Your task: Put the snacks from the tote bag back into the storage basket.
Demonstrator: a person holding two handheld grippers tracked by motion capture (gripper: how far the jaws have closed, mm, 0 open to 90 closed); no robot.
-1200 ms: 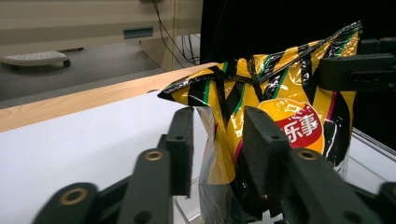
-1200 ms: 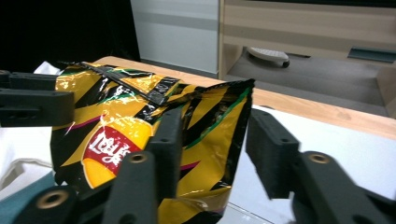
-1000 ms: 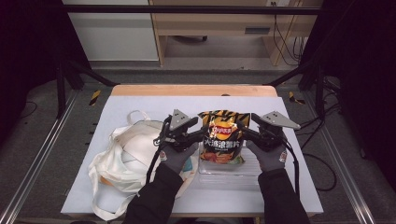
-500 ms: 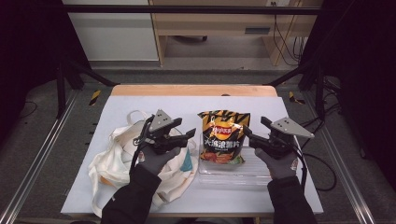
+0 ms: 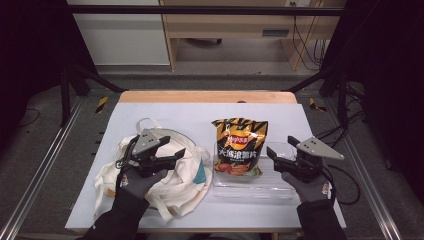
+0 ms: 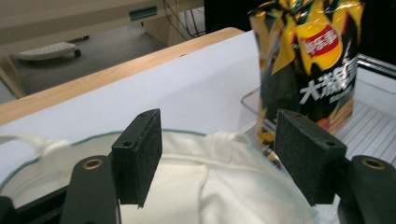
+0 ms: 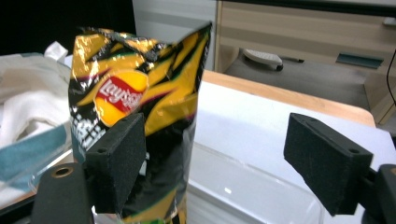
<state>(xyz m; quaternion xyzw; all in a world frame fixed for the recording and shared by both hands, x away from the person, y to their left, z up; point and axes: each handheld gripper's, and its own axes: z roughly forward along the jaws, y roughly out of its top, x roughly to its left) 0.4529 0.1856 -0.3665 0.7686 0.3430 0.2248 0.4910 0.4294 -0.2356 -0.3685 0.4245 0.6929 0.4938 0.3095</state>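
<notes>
With my left gripper (image 5: 175, 152) spread empty over the cloth bag (image 5: 165, 180), the chip bag (image 5: 240, 145) stood upright just right of it in the clear tray (image 5: 255, 187), long axis vertical, light, crinkly, slippery, best pinched at its top seam, my right gripper (image 5: 275, 152) spread beside it.

Materials I read on my screens: foil, clear plastic, cloth, foam, wood.

I see the chip bag (image 5: 240, 145) as glossy, crinkled foil that catches the light, standing in a clear, smooth plastic tray (image 5: 280, 189) with a ribbed floor. The tote bag (image 5: 170, 180) is soft, matt off-white cloth, rumpled (with a teal patch). My left gripper (image 6: 219, 154) and right gripper (image 7: 215, 163) carry matt black, rough-looking foam-like pads on smooth black arms with brass-coloured rivets. The table (image 5: 200, 115) is matt white with a wooden far edge.
</notes>
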